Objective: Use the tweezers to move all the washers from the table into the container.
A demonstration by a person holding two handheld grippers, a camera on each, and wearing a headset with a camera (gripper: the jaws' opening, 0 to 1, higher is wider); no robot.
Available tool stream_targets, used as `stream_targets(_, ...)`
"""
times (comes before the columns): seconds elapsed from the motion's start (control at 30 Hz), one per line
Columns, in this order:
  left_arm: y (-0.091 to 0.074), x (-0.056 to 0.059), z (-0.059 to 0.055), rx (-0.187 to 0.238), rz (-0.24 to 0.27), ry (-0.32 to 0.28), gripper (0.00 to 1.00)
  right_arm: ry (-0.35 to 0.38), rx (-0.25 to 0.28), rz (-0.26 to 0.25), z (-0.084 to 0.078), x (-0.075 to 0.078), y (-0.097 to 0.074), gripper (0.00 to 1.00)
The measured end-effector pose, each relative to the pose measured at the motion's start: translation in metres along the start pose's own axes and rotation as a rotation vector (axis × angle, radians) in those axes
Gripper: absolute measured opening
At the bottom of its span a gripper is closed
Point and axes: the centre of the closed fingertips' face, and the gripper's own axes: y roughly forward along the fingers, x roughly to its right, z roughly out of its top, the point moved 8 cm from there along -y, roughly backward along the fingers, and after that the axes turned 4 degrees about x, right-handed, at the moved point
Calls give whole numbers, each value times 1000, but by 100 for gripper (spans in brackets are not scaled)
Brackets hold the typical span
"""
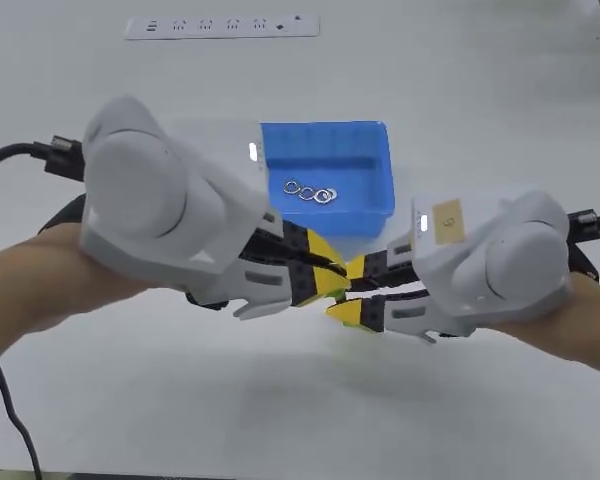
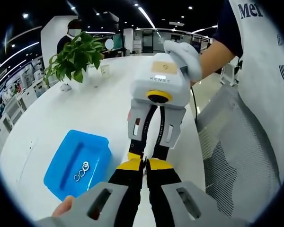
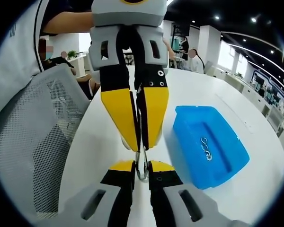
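In the head view, the left gripper (image 1: 332, 270) and the right gripper (image 1: 350, 290), each a smooth white plastic shell with black jaws tipped in yellow, met tip to tip above the matte white table (image 1: 280, 400). Behind them sat the rectangular blue plastic container (image 1: 365, 222), with small metal ring washers (image 1: 310, 192) in a short row on its floor.

In the left gripper view, that gripper's own jaws were drawn almost together, leaving a thin slit. The right gripper faced them.

In the right gripper view, the thin metal tweezers (image 3: 142, 163) sat pinched between the left gripper's long yellow pads. Their long axis ran from gripper to gripper. Their rounded end pointed into the narrow gap between the right jaws. Whether those jaws pressed on it could not be told.
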Motion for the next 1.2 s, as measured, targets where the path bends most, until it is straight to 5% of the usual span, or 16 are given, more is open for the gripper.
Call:
stream_targets(0.5, 2, -3, 1, -4, -2, -17, 6, 21, -10, 9, 0, 2, -1, 10)
stream_targets(0.57, 1, -1, 8, 28, -8, -38, 6, 44, 31, 7, 6, 2, -3, 10)
stream_targets(1.2, -45, -17, 53, 56, 55, 113, 6, -97, 81, -79, 62, 26, -28, 10)
